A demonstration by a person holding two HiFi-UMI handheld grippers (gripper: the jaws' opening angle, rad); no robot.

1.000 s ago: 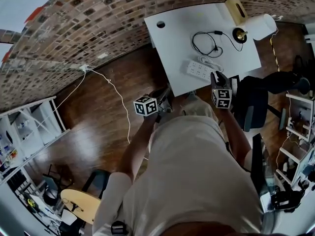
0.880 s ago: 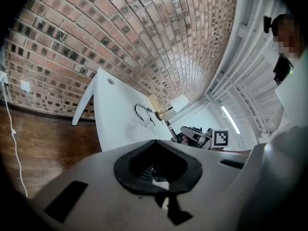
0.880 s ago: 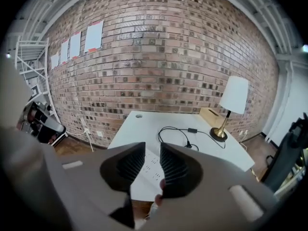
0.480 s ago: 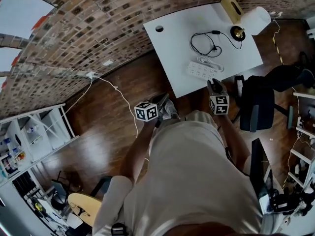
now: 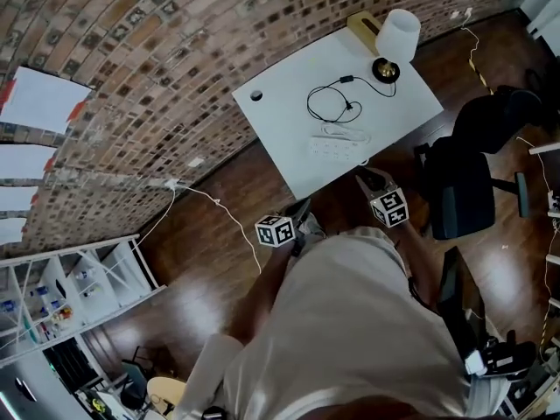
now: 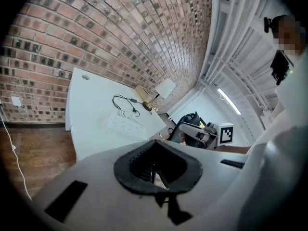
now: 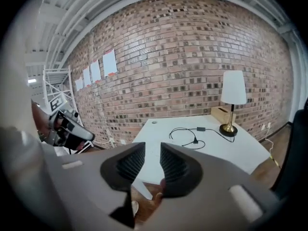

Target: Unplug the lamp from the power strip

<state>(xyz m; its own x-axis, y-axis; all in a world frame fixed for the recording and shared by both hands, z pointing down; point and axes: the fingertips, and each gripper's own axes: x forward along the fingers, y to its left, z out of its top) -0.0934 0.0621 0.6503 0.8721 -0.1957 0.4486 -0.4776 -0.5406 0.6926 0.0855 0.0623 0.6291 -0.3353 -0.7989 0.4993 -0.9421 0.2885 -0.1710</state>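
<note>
**Both grippers short of the bench (image 5: 289, 121).**
Left gripper (image 5: 304, 208) jaws together; right gripper (image 5: 367, 179) jaws apart, empty. Lamp (image 5: 395, 38) at the far corner, power strip (image 5: 339, 149) near the front edge, black cable (image 5: 346, 79) looped between.

In the head view the person's torso (image 5: 350, 322) covers both hands and the rear of each claw. Only the marker cube and tips of the left claw (image 5: 306, 205) and the right claw (image 5: 361, 177) show. The sockets of the power strip (image 5: 337, 148) on the worktop (image 5: 280, 116) are too small to tell apart, as is the end of the black cord (image 5: 328, 103) from the lamp (image 5: 395, 38). In the right gripper view that claw's own body hides the worktop's near edge. The shelving (image 5: 52, 296) at near left is cut off by the picture's edge.
</note>
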